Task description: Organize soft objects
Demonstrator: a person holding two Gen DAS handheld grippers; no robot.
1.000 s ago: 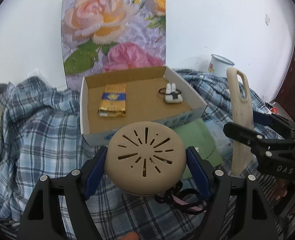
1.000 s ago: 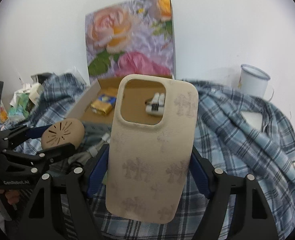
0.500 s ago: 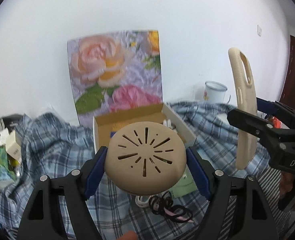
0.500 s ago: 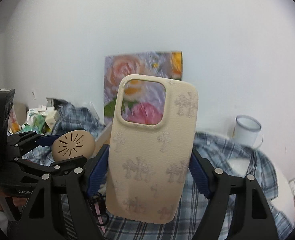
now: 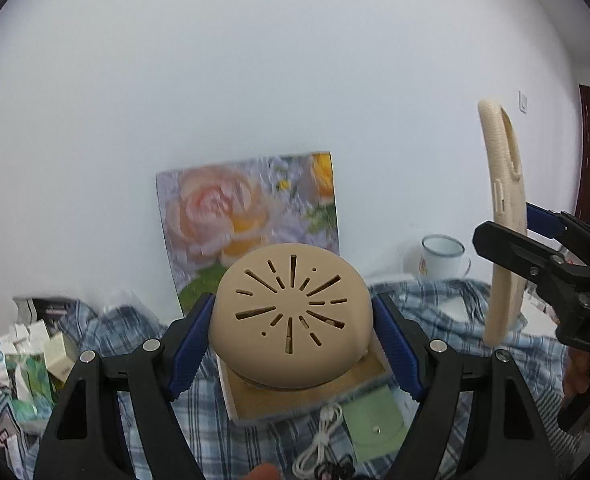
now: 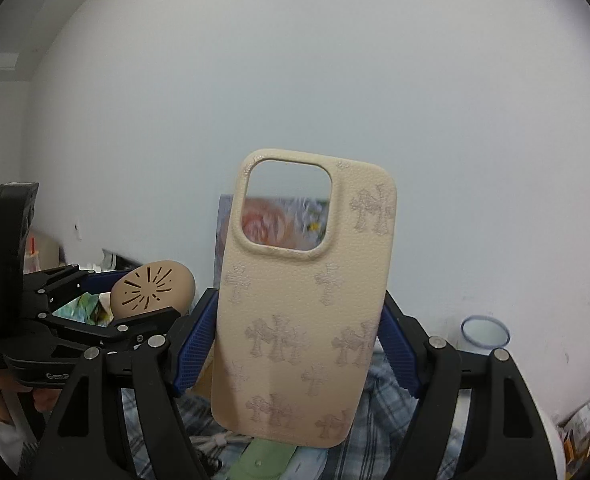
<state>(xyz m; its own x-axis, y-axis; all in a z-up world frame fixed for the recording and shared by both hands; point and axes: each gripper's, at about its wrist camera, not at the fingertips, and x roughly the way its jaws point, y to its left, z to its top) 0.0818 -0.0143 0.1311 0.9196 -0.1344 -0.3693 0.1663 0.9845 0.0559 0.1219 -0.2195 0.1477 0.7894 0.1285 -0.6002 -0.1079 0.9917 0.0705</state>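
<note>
- Here, the only writing you can read sits on the tongs themselves: white letters "DA" on the black body of your right tongs (image 5: 535, 236) as seen from the left wrist, and "Gen" on your left tongs (image 6: 135, 300) as seen from the right wrist; both words are cut off.
- Behind, a floral picture board with a peach rose (image 5: 247, 224) leans on the white wall, and a white enamel mug with a dark rim (image 5: 442, 258) stands to its right.
- A blue-and-white plaid cloth (image 5: 427, 304) covers the worktop; on it lie a shallow cardboard box with white walls (image 5: 315, 396), a pale green snap pouch (image 5: 375, 428), a coiled white cable (image 5: 323, 436) and, at the frame's bottom edge, a dark cord too cut off to tell more.
- Small cartons and packets (image 5: 27, 352) crowd the left side, blurred.
- From the left wrist, the dome hides most of the box; from the right wrist, the case blocks the middle of the scene.
- Your left tongs are clamped on a round tan silicone dome with radiating slots (image 5: 291, 312), blue pads against both its sides, held up above the box.
- Your right tongs are clamped on a beige pebble-textured phone case with pale cross motifs and a square camera cut-out (image 6: 303, 304), upright, gripped by its long edges, raised well above the cloth.
- The rose shows through that cut-out.
</note>
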